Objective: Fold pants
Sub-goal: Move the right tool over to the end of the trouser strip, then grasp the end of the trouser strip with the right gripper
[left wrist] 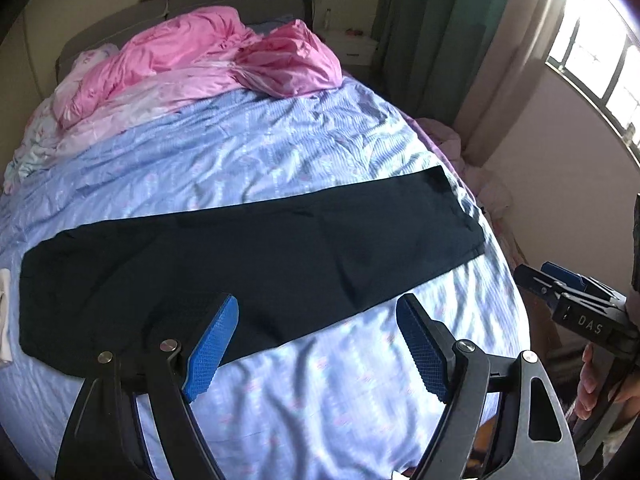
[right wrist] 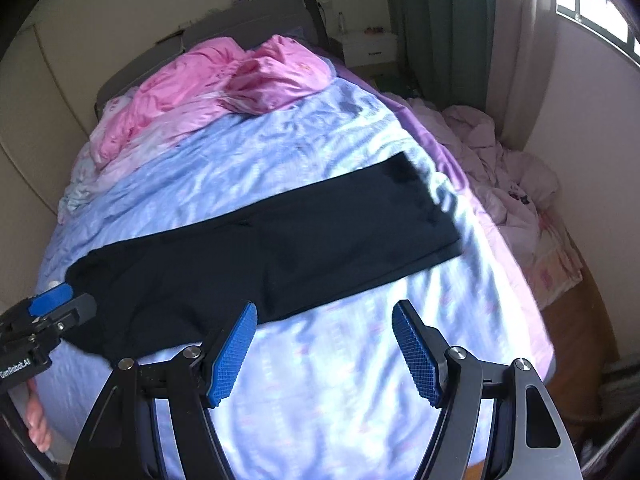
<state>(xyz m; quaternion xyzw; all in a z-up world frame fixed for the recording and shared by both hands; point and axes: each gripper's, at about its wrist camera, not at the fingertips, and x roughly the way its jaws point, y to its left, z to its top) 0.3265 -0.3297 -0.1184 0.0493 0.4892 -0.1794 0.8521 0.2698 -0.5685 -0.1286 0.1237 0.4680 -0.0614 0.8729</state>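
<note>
Nearest the lens, the left gripper (left wrist: 318,344) hangs with jaws spread and empty, its blue ribbed pads over the near edge of the black pants (left wrist: 248,256). The pants lie flat on the rumpled blue bedsheet (left wrist: 320,400), long axis crosswise. The right gripper (right wrist: 324,350), likewise released, hovers toward their narrower end.

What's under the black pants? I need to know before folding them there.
The black pants lie flat on the wrinkled blue bedsheet. Whatever lies directly beneath the fabric is covered, so it cannot be seen.
</note>
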